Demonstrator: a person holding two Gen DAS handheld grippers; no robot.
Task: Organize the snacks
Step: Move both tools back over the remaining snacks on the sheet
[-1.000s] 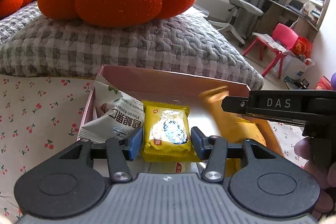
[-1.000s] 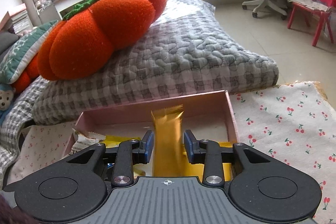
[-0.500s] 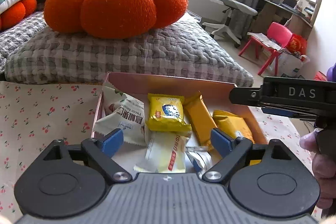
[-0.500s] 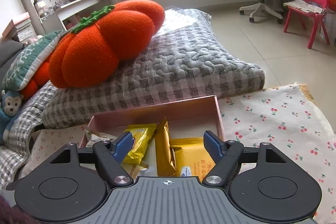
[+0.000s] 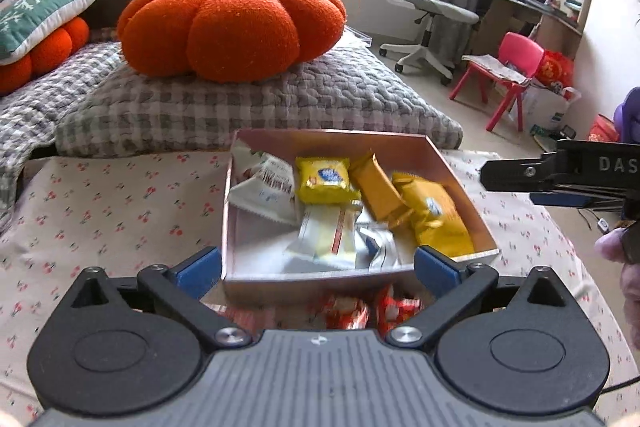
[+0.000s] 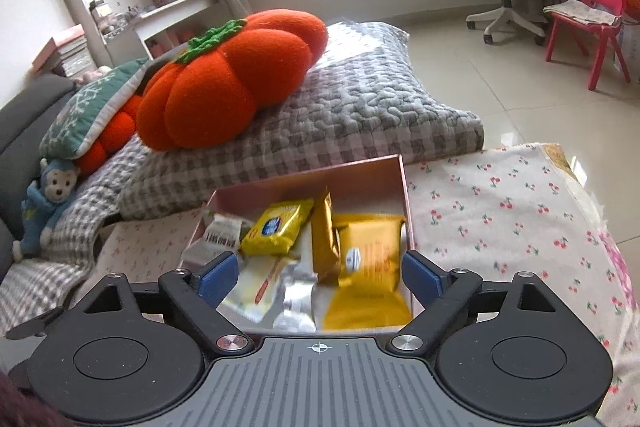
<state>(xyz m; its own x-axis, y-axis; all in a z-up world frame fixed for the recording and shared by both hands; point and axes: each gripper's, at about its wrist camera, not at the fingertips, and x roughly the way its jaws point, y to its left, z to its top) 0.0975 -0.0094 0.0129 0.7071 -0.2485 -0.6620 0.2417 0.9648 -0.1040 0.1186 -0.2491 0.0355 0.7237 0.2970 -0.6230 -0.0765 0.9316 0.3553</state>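
Observation:
A pink box (image 5: pixel 332 138) on a cherry-print cloth holds several snack packets: a yellow biscuit pack (image 5: pixel 326 180), an orange-gold bar (image 5: pixel 376 187), a yellow pack (image 5: pixel 436 215), white packs (image 5: pixel 264 187). My left gripper (image 5: pixel 318 269) is open and empty, above the box's near edge. Red-and-white packets (image 5: pixel 360 309) lie blurred below it, outside the box. My right gripper (image 6: pixel 318 277) is open and empty over the box (image 6: pixel 402 183); it shows from the side in the left wrist view (image 5: pixel 516 179).
A grey checked cushion (image 5: pixel 248 103) with an orange pumpkin pillow (image 5: pixel 232 23) lies right behind the box. An office chair (image 5: pixel 424 11) and a pink child's chair (image 5: pixel 508 75) stand on the floor to the right. The cloth (image 5: pixel 100 211) spreads around the box.
Both grippers opened, releasing the yellow biscuit pack and the orange-gold bar into the box, then pulled back and up. The red-and-white packets came into view.

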